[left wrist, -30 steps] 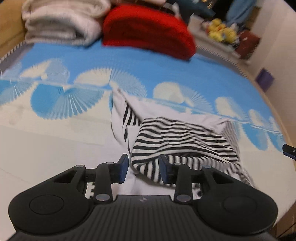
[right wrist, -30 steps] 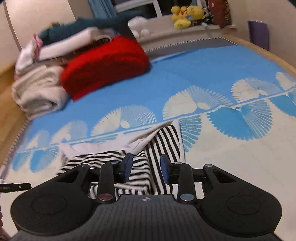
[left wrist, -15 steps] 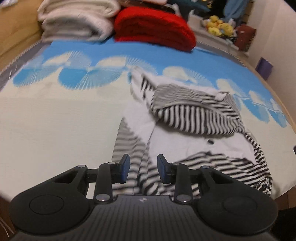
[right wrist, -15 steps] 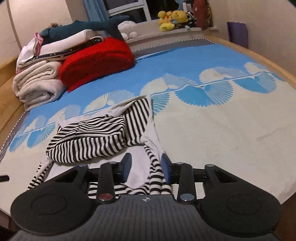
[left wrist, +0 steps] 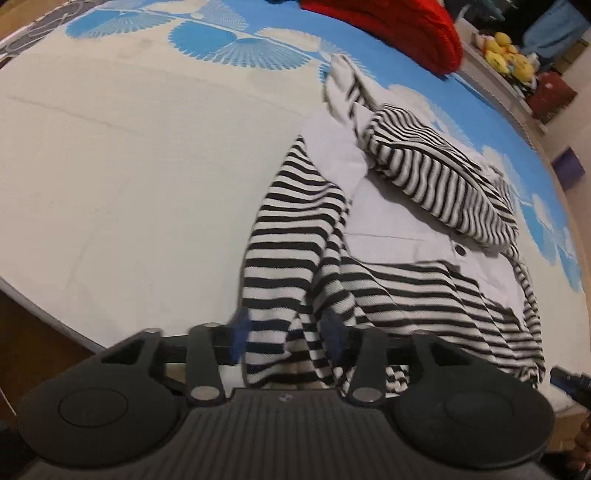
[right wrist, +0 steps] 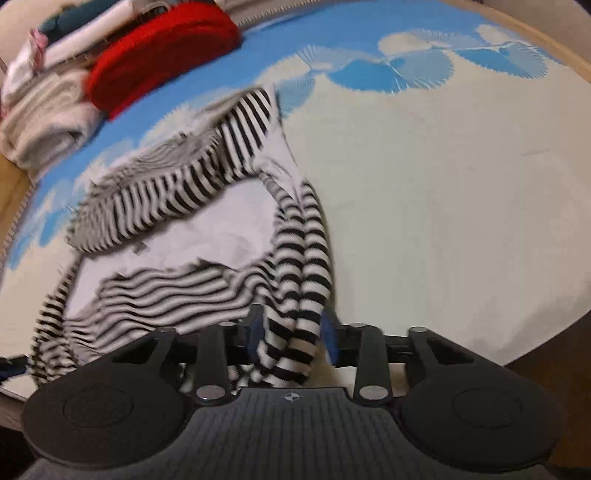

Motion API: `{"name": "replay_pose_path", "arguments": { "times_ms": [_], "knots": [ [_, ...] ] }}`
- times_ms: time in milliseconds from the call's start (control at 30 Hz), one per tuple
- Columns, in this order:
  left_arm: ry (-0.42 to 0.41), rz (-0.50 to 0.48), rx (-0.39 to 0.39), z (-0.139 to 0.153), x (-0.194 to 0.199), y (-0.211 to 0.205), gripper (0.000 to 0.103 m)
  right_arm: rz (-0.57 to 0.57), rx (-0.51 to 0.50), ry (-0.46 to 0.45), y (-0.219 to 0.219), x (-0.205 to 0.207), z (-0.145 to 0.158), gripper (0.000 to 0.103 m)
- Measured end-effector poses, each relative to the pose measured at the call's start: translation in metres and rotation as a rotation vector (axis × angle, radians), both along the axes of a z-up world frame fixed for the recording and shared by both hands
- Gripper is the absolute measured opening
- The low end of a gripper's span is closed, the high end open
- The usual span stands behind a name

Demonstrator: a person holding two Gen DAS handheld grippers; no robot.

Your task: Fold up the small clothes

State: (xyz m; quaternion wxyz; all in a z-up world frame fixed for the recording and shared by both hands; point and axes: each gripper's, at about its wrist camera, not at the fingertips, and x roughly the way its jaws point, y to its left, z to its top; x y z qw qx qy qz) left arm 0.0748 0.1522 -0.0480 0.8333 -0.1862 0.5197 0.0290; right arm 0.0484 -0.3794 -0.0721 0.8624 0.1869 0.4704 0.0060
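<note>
No legible writing, brand or label on any item.

Left wrist view, left to right:
- Bed [left wrist: 129, 177]: cream cover with a band of blue fan-shaped motifs along its far side; wooden edge at lower left.
- Left claw [left wrist: 286, 338]: blue-padded fingers spread, jaws just been opening. A striped hem of the garment lies between the pads; no pad is seen pressing on it.
- Striped garment [left wrist: 295, 236]: small top, black-and-white horizontal stripes with a plain pale lilac panel at the middle and one dark button on it. It lies rumpled on the cover's near half, right of centre; one striped sleeve runs toward the claw, a striped bunch is heaped on the far end, and the near hem reaches the bed's edge.
- Red blanket [left wrist: 399, 26]: folded, at the far end of the bed.
- Yellow plush toys [left wrist: 508, 55]: on a ledge beyond the bed, far right.
- Tip of the other claw at the right edge, low.

Right wrist view, left to right:
- Stack of folded pale textiles [right wrist: 44, 114]: far left corner of the bed, beside the red blanket [right wrist: 162, 48].
- Striped garment [right wrist: 177, 192]: much blurred; lilac panel at the middle, striped bunch above it.
- Right claw [right wrist: 293, 334]: jaws parted and just been opening; two striped sleeve-like folds hang between the blue pads, contact not clear through the blur.
- Bare cream cover to the right.
</note>
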Motion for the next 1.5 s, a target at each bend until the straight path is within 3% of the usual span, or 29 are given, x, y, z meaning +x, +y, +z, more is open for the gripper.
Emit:
{"name": "replay_pose_path", "arguments": {
  "times_ms": [33, 100, 267, 567, 600, 633, 667, 700, 733, 767, 900, 1000, 1333, 1500],
  "knots": [
    [-0.006, 0.014, -0.015, 0.000, 0.001, 0.002, 0.071, 0.001, 0.011, 0.011, 0.001, 0.002, -0.004, 0.041],
    [-0.015, 0.043, -0.036, 0.000, 0.004, 0.004, 0.081, 0.008, 0.031, 0.033, 0.003, 0.005, -0.010, 0.043],
    [0.033, 0.051, -0.107, -0.015, 0.016, -0.003, 0.083, 0.025, 0.040, 0.085, 0.009, 0.012, -0.022, 0.048],
    [0.123, 0.064, -0.043, -0.045, 0.022, -0.013, 0.078, 0.064, 0.001, 0.113, 0.020, 0.018, -0.033, 0.048],
    [0.120, 0.054, -0.030, -0.045, 0.022, -0.014, 0.068, 0.064, 0.005, 0.112, 0.020, 0.017, -0.034, 0.047],
    [0.117, 0.038, -0.023, -0.044, 0.022, -0.015, 0.047, 0.067, 0.009, 0.109, 0.020, 0.017, -0.034, 0.042],
    [0.118, 0.021, -0.029, -0.044, 0.022, -0.015, 0.032, 0.075, 0.015, 0.104, 0.020, 0.016, -0.034, 0.030],
    [0.119, 0.004, -0.047, -0.045, 0.021, -0.015, 0.008, 0.081, 0.019, 0.097, 0.021, 0.016, -0.033, 0.022],
    [0.110, -0.005, -0.057, -0.044, 0.020, -0.016, 0.009, 0.084, 0.018, 0.087, 0.021, 0.015, -0.031, 0.009],
    [0.094, -0.011, -0.045, -0.040, 0.018, -0.017, 0.008, 0.084, 0.020, 0.077, 0.020, 0.014, -0.029, 0.005],
    [0.036, -0.004, -0.068, -0.023, 0.010, -0.016, 0.008, 0.037, 0.089, 0.038, 0.006, 0.006, -0.015, 0.004],
    [0.066, -0.010, -0.057, -0.027, 0.010, -0.017, 0.011, 0.012, 0.082, 0.073, -0.002, 0.006, -0.020, 0.005],
    [0.117, -0.019, 0.026, -0.037, 0.012, -0.024, 0.041, 0.071, 0.000, 0.128, 0.015, 0.012, -0.032, 0.035],
    [0.126, -0.020, 0.036, -0.039, 0.011, -0.024, 0.042, 0.085, -0.015, 0.148, 0.019, 0.014, -0.034, 0.041]
  ]
}}
